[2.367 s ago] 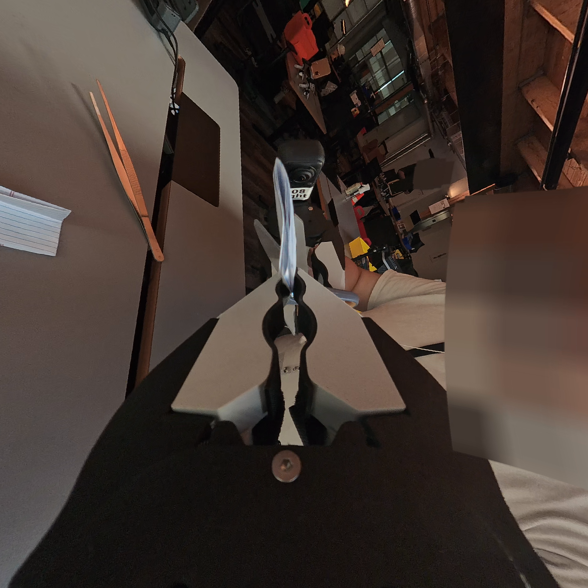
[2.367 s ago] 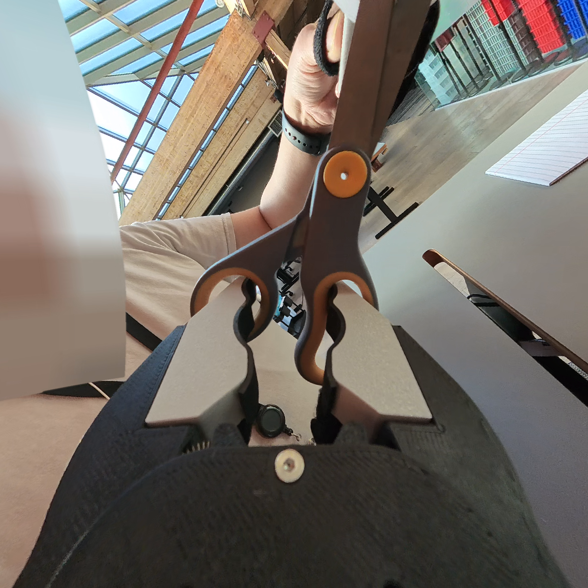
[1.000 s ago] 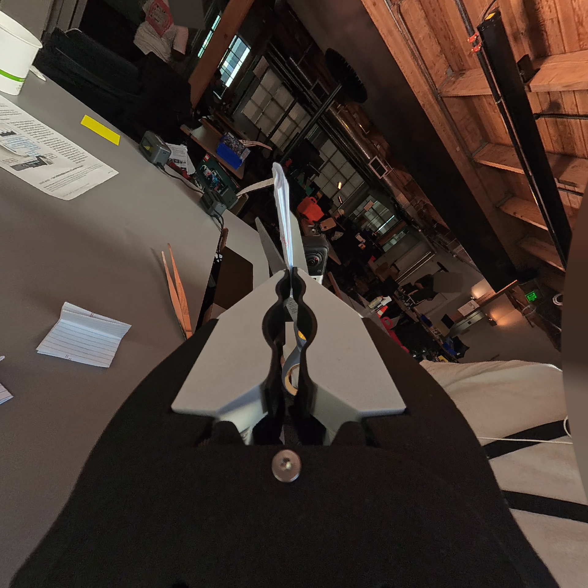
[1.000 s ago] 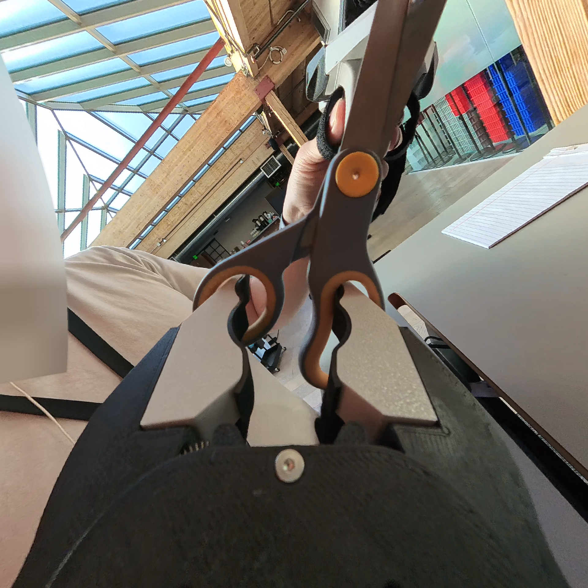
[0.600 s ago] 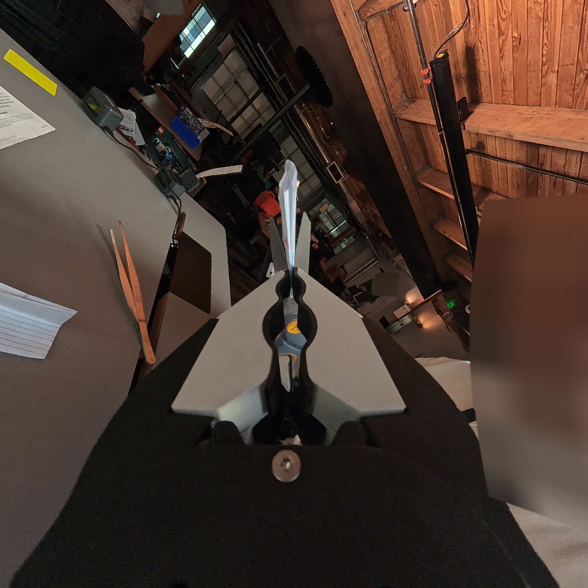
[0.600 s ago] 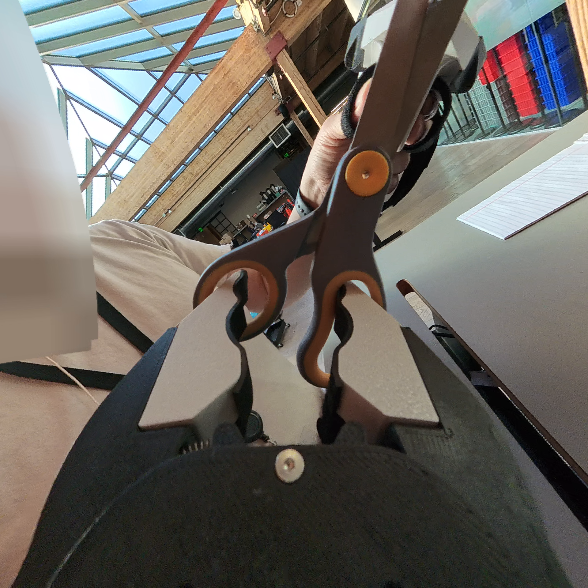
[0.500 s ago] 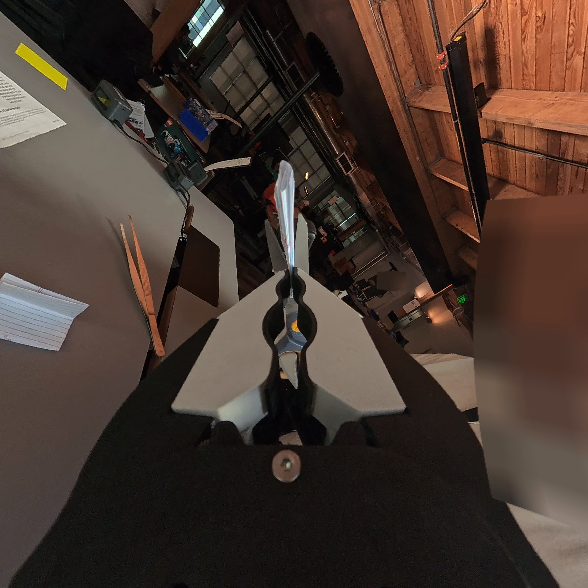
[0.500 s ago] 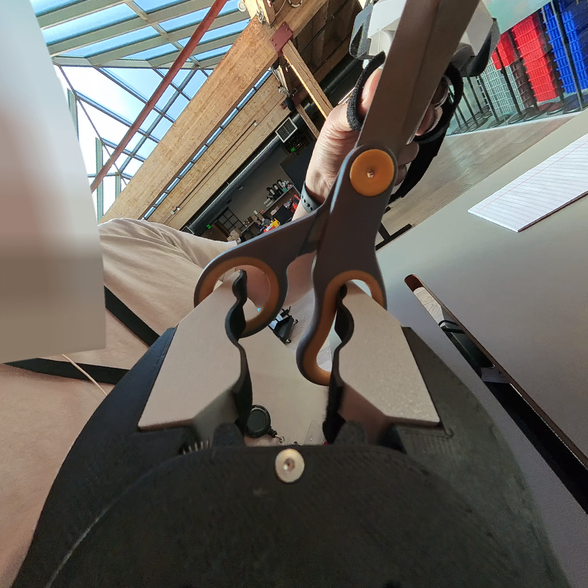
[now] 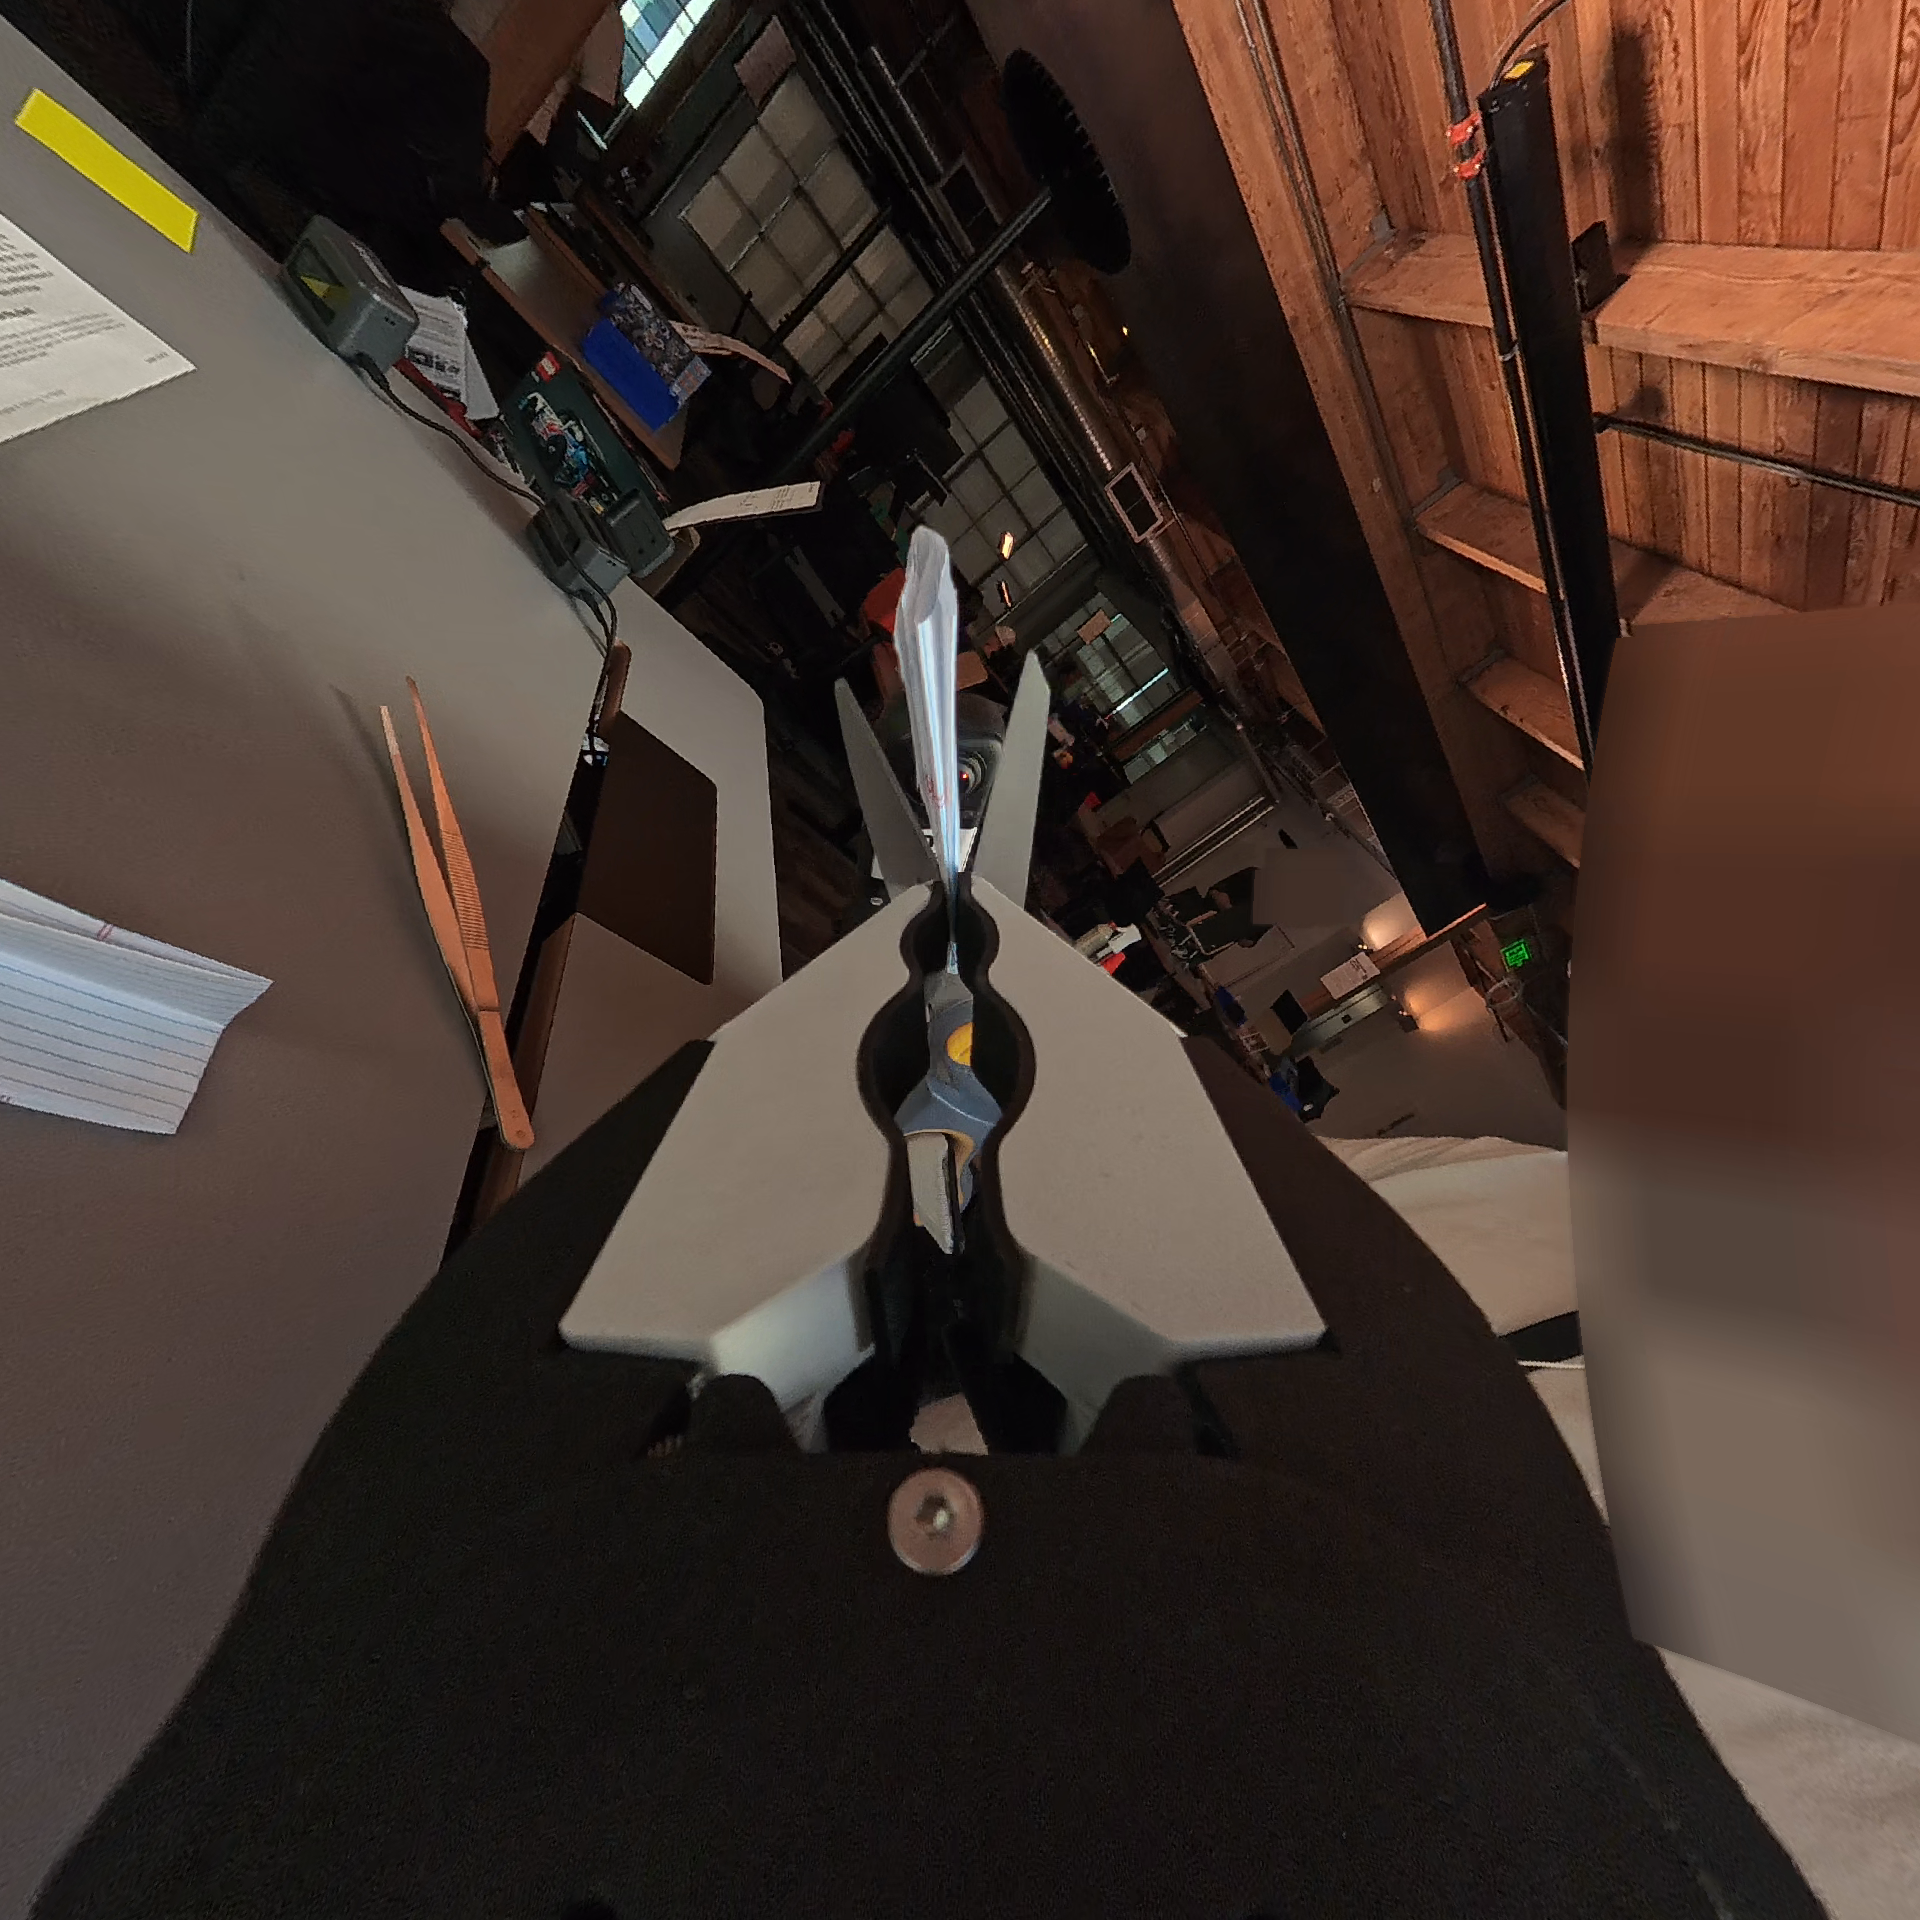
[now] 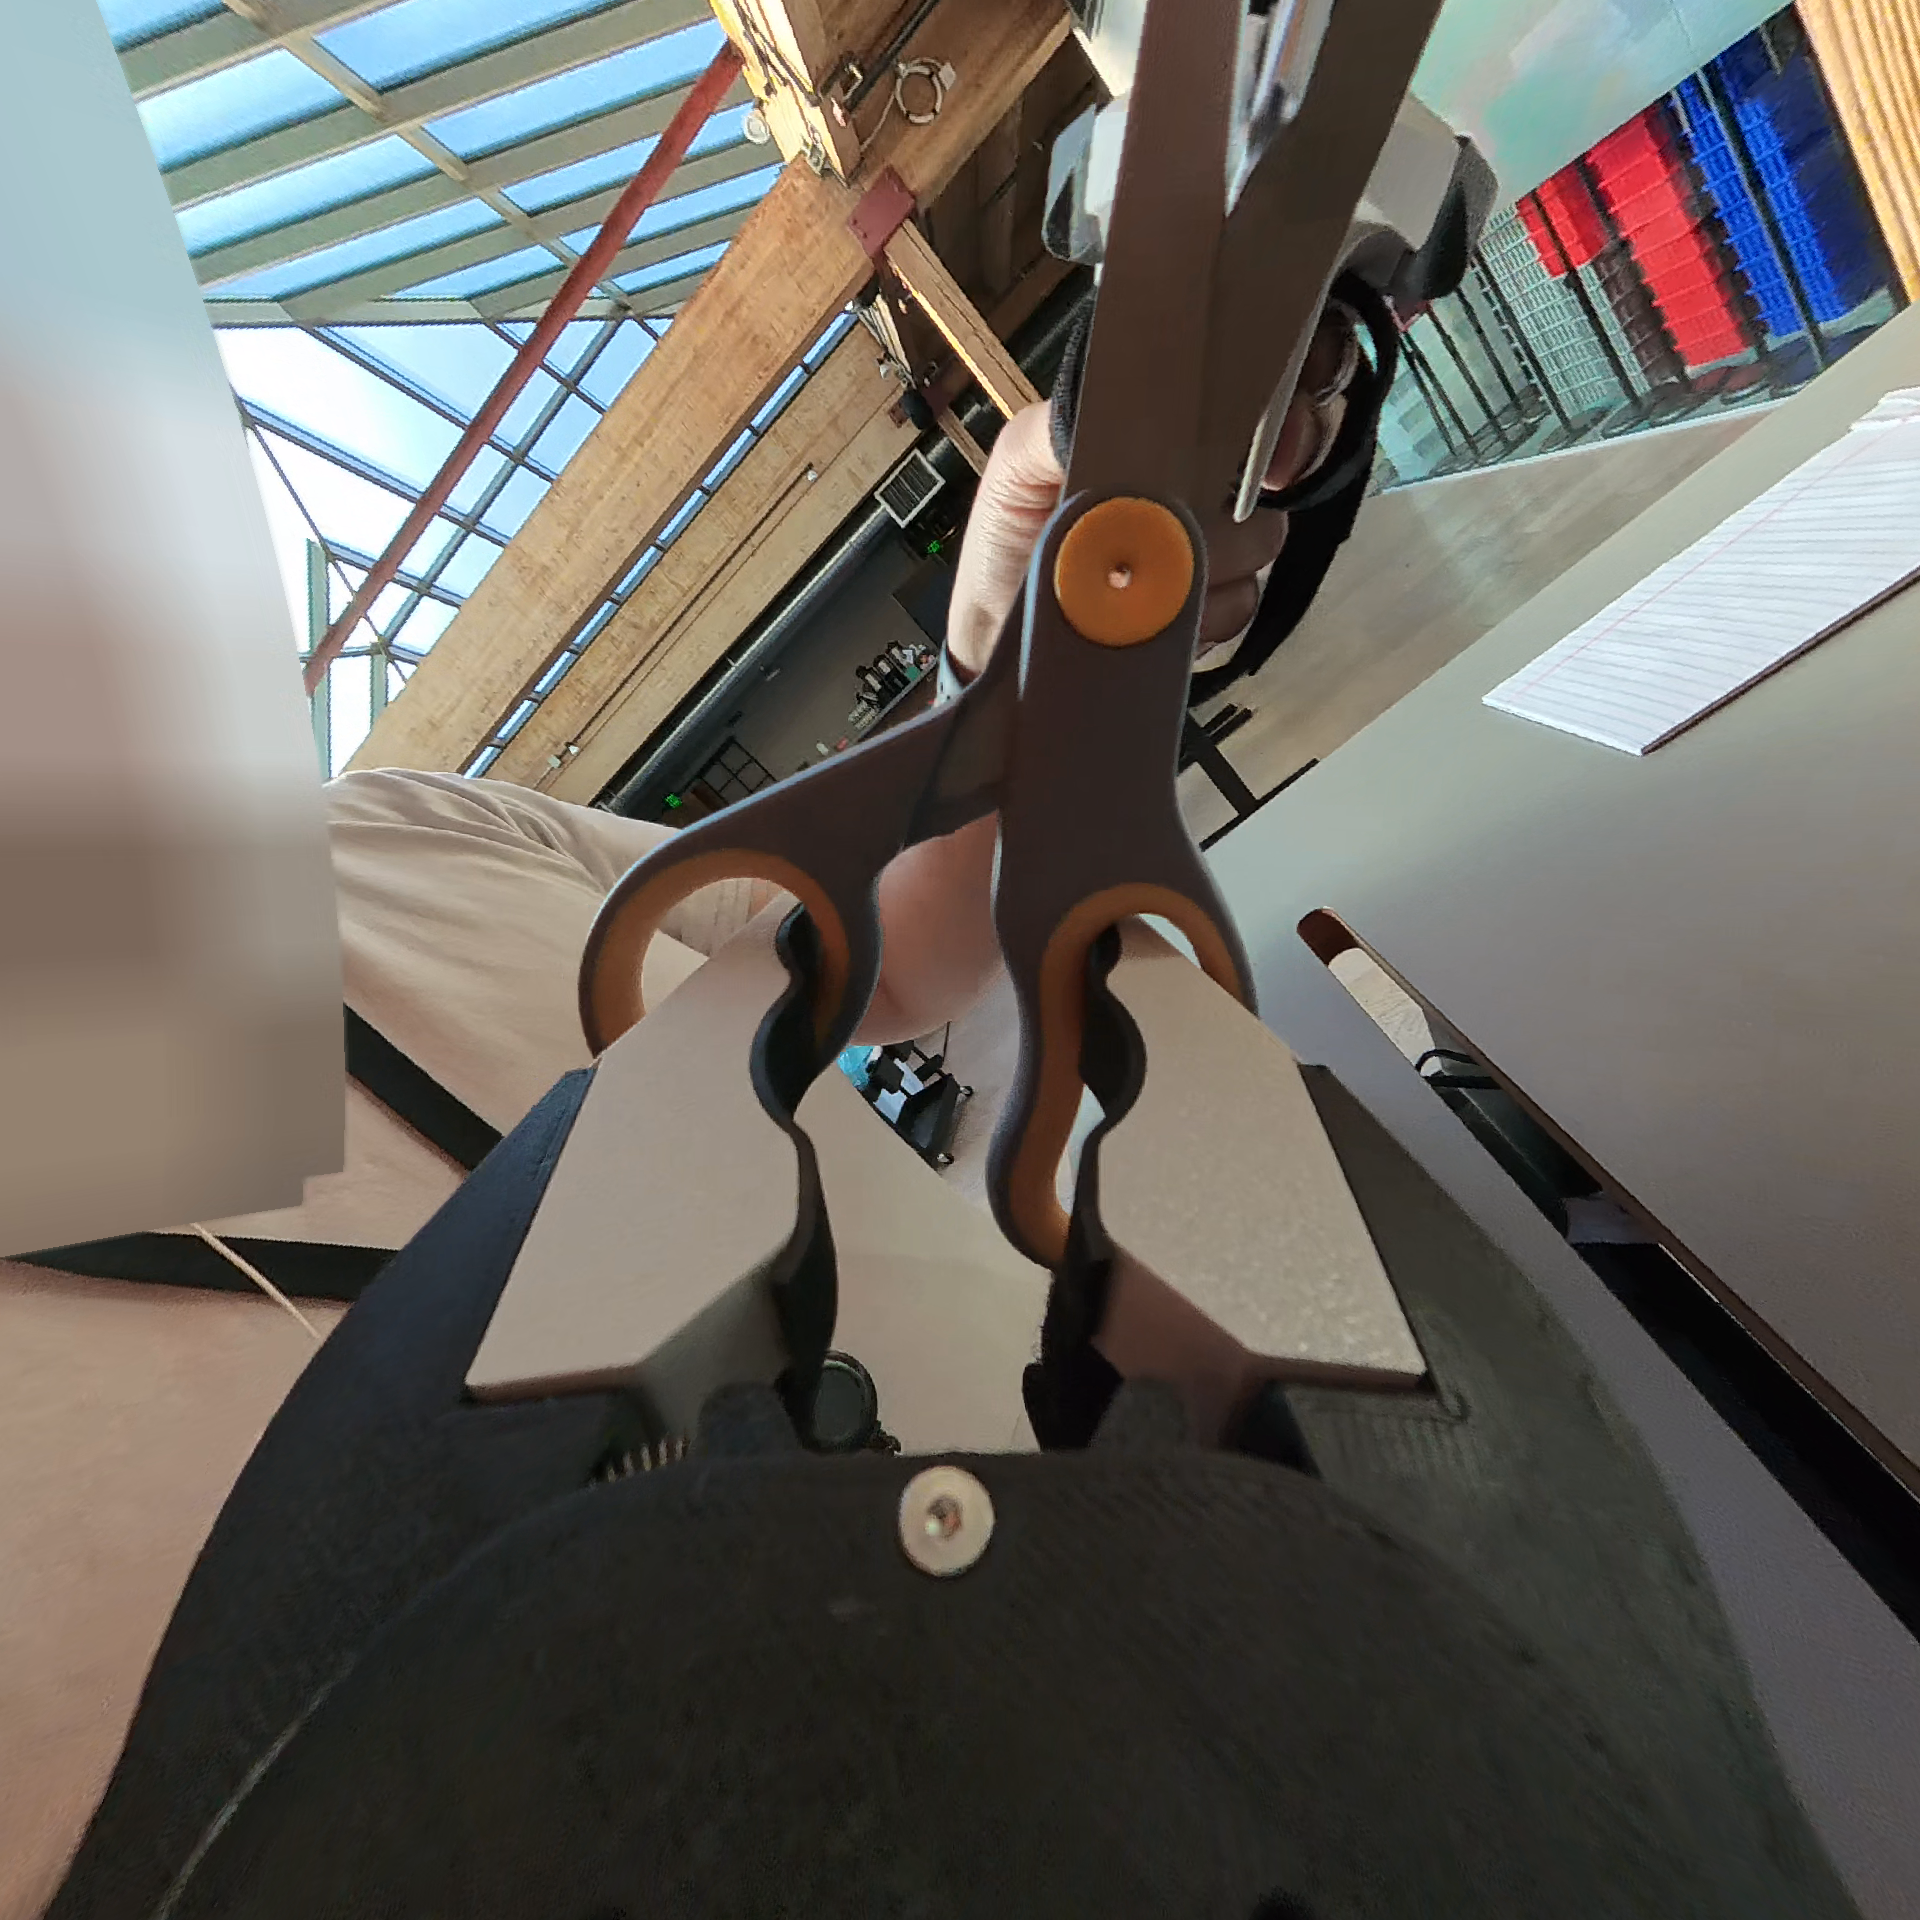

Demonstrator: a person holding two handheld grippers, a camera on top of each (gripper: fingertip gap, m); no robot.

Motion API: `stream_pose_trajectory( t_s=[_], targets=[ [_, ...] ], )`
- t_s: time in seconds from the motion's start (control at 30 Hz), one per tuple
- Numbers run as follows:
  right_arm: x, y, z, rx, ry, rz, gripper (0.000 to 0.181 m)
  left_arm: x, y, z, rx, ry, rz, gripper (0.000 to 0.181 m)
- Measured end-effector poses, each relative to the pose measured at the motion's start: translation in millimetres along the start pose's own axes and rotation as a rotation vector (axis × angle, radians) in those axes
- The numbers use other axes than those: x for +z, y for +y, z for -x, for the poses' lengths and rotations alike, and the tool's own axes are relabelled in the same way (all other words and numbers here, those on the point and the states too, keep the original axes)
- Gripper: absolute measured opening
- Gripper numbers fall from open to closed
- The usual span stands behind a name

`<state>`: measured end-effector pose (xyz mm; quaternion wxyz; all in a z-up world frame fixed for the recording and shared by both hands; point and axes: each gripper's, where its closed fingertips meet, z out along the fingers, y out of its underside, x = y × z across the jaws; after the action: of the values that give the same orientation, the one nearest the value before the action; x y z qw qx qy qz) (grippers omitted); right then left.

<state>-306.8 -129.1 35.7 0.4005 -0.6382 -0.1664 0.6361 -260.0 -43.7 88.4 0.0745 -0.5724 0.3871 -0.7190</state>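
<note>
My left gripper (image 9: 951, 894) is shut on a thin sheet of paper (image 9: 928, 717), seen edge-on and standing up from the fingertips. Two grey scissor blades (image 9: 1013, 779) stand open, one on each side of the paper. My right gripper (image 10: 951, 966) holds grey and orange scissors (image 10: 1101, 748) by the handles, with one finger in each loop and the jaws partway apart. The blades point up toward the left gripper (image 10: 1382, 156) and the hand (image 10: 1013, 540) that holds it.
A grey table (image 9: 260, 623) on the left bears wooden tweezers (image 9: 457, 904), a folded lined sheet (image 9: 94, 1029), a printed page (image 9: 62, 312) and a yellow note (image 9: 104, 171). A lined pad (image 10: 1714, 613) lies on the table (image 10: 1610, 987) in the right wrist view. A person's beige sleeve (image 10: 468, 904) is close. My hands' fingertips stand some 11 cm from each other.
Both views have swung and tilted up from the table. The paper stays in my left gripper, and the scissor blades are now spread wider around it.
</note>
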Motion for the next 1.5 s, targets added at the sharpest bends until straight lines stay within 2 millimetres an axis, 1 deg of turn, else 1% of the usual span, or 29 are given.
stream_pose_trajectory(
  t_s=[0.07,0.2,0.33,0.47,0.6,0.83,0.93,1.0,1.07,1.1,1.13,1.17,1.2,1.23,1.3,1.5],
  targets=[
    [-1,0,-4,0.009,0.021,-0.001,0.047,1,3,3,0.013,-0.024,0.014,0.0],
    [0,-2,-5,0.027,0.015,-0.02,0.046,2,3,5,0.025,-0.043,0.013,0.0],
    [1,2,-11,0.011,0.057,-0.001,0.045,1,5,7,0.03,-0.063,0.029,0.0],
    [2,6,-10,0.046,0.038,0.014,0.045,-2,10,10,0.042,-0.091,0.082,0.0],
    [2,11,-8,0.043,0.044,0.039,0.045,-4,15,9,0.04,-0.1,0.126,0.0],
    [5,13,-8,0.034,0.052,0.036,0.042,-5,17,8,0.037,-0.094,0.12,0.0],
    [5,16,-8,0.019,0.06,0.048,0.037,-4,18,9,0.031,-0.085,0.116,0.0],
    [6,16,-9,-0.012,0.069,0.045,0.038,-4,17,5,0.018,-0.055,0.102,0.0],
    [6,14,-5,0.004,0.039,0.028,0.039,-4,15,5,0.016,-0.048,0.09,0.0],
    [6,11,-4,0.004,0.027,0.007,0.042,-4,13,5,0.018,-0.049,0.073,0.0],
    [7,8,-3,-0.006,0.017,-0.014,0.05,-3,11,5,0.014,-0.047,0.05,0.0],
    [8,6,-3,-0.021,0.02,-0.028,0.052,-3,8,5,0.006,-0.039,0.021,0.0],
    [9,4,-4,-0.037,0.03,-0.036,0.043,-3,6,3,-0.009,-0.014,-0.011,0.0],
    [10,1,-3,-0.05,0.025,-0.049,0.04,-2,4,1,-0.032,0.02,-0.042,0.0],
    [12,0,-4,-0.041,0.022,-0.056,0.04,-1,2,1,-0.077,0.065,-0.089,0.0],
    [14,3,-19,-0.067,0.075,-0.061,0.04,4,3,10,-0.145,0.086,-0.187,0.0]
  ],
)
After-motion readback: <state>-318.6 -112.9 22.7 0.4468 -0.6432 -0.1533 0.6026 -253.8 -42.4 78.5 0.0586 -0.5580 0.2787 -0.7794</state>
